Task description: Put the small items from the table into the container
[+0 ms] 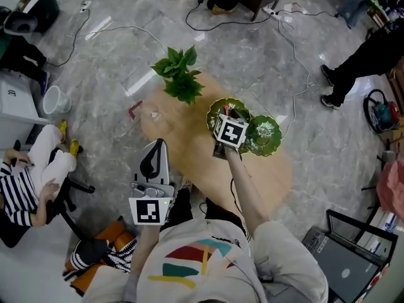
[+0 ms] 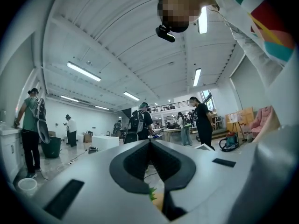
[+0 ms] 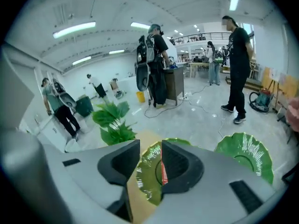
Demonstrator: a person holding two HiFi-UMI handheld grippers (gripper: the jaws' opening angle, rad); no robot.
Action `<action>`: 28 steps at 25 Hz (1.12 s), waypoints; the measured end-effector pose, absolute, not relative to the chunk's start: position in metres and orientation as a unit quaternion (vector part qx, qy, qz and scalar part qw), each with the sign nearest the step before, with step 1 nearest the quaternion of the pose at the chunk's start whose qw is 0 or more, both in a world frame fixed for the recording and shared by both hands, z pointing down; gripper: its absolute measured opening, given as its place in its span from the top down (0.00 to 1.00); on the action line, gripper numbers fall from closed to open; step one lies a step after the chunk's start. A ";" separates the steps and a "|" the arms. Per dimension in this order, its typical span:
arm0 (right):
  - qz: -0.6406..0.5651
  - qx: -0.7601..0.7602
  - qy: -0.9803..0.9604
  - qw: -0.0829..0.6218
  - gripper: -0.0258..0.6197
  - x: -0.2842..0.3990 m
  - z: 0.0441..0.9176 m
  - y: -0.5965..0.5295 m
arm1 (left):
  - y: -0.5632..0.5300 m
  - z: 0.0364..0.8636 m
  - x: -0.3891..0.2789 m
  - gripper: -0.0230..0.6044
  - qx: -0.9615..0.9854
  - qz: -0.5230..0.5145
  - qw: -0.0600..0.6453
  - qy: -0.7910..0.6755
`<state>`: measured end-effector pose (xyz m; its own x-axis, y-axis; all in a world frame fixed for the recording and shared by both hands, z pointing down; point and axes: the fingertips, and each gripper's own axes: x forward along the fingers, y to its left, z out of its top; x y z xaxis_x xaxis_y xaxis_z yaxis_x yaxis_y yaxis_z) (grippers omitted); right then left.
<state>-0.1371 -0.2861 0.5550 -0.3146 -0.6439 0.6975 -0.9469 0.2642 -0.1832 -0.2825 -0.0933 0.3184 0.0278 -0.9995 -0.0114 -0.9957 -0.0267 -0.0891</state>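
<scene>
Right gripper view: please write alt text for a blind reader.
The right gripper, jaws open, hangs over a green dish, a red item against one jaw. A second green dish and a plant stand nearby.

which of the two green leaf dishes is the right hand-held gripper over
the dish beside the plant: the right hand-held gripper hangs above it, and its green shows between the open jaws. the other dish lies off to the side, uncovered.
</scene>
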 end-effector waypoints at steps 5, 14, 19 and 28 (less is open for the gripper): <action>0.274 0.445 -0.847 0.098 0.82 -0.133 0.410 -0.239 | -0.113 0.285 -0.265 0.95 -0.730 0.007 0.069 0.680; 0.106 0.464 -0.879 0.009 0.94 -0.081 0.291 -0.131 | -0.138 0.249 -0.214 0.95 -0.776 0.048 0.099 0.621; 0.120 0.468 -0.875 0.008 0.94 -0.077 0.295 -0.114 | -0.134 0.241 -0.180 0.95 -0.803 0.057 0.109 0.583; 0.121 0.490 -0.863 -0.015 0.94 -0.055 0.284 -0.098 | -0.122 0.229 -0.151 0.95 -0.828 0.073 0.122 0.542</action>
<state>-0.0552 -0.0983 0.2839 -0.5198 -0.8493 0.0923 -0.8421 0.4912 -0.2227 -0.1512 -0.1222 0.2286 0.4015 -0.8801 -0.2534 -0.9158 -0.3825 -0.1225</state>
